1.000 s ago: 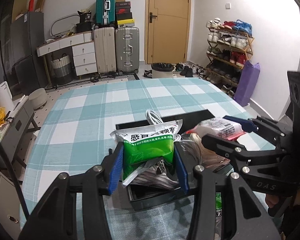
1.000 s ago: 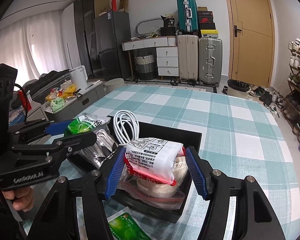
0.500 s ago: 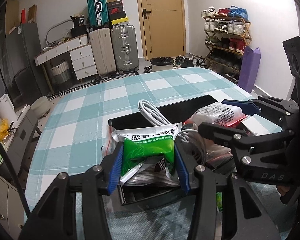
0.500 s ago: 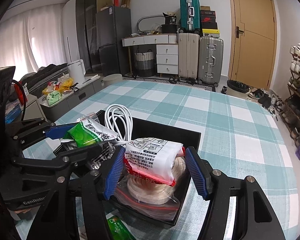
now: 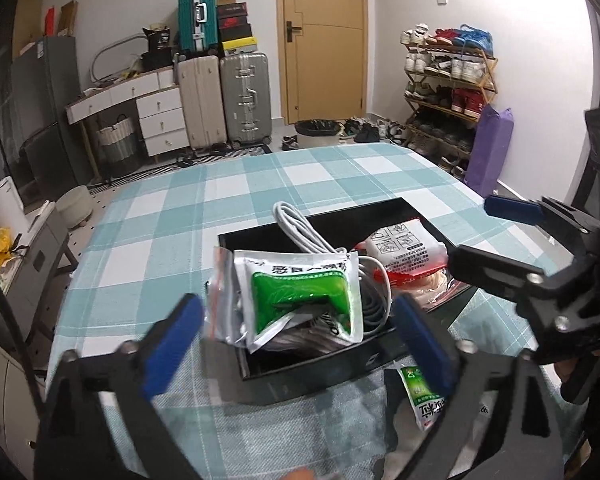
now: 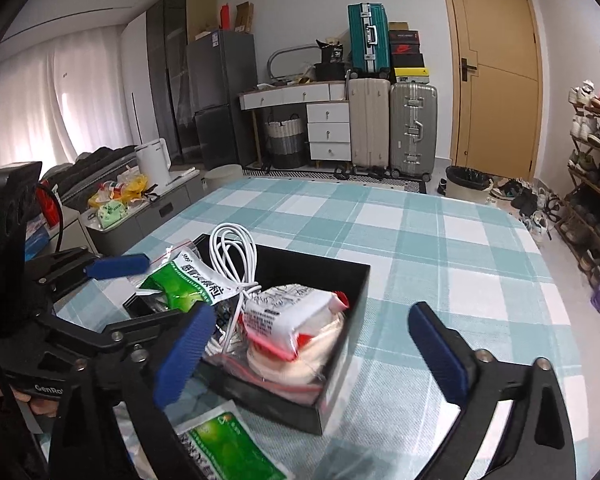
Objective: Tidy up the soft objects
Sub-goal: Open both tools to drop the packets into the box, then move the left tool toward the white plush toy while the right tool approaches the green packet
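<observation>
On the checked table (image 5: 148, 216) both claws have just spread wide, the left claw (image 5: 296, 344) letting go of the green packet (image 5: 300, 296) and the right claw (image 6: 312, 348) the white-and-red packet (image 6: 292, 316), both now lying in the black box (image 6: 340, 380) near the table's front edge, so this placement looks done.

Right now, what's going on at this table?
A person holds a tool in each hand over a black rectangular tray on the teal checked tablecloth. Both tools have just been opening: the left tool has let go of the green-and-white sachet, the right tool the white-and-red packet. Both packets rest in the tray.
</observation>
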`<action>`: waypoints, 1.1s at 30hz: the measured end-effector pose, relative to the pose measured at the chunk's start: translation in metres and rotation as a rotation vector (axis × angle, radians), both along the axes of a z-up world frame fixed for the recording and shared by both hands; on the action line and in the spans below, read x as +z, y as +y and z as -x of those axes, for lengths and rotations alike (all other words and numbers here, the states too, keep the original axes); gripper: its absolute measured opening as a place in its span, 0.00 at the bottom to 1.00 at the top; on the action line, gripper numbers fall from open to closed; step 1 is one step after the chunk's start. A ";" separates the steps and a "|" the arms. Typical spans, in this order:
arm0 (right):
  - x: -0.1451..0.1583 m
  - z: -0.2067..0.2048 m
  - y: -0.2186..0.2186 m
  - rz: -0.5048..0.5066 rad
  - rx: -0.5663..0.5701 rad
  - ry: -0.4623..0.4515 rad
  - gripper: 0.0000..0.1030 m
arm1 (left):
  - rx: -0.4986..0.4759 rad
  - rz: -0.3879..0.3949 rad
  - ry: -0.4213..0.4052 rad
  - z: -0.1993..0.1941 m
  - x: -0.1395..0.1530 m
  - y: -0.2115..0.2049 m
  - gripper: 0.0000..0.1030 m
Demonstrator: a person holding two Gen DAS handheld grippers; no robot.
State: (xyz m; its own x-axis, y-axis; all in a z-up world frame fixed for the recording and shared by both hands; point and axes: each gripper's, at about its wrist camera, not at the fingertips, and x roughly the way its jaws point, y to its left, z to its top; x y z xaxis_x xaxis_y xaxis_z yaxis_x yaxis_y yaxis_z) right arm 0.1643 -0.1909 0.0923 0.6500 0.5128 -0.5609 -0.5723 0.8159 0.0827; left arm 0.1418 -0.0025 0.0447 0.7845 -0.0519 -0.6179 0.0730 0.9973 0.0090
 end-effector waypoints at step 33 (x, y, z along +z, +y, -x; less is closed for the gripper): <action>-0.021 0.063 -0.010 0.034 0.117 0.123 0.99 | 0.119 0.058 0.001 0.060 -0.020 0.012 1.00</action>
State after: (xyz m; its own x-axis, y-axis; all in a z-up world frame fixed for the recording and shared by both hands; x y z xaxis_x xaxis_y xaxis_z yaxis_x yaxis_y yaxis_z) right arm 0.1015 -0.2010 0.0714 0.5123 0.5603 -0.6509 -0.6506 0.7479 0.1317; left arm 0.0820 0.0100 0.0249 0.7866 0.0063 -0.6174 -0.0461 0.9978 -0.0485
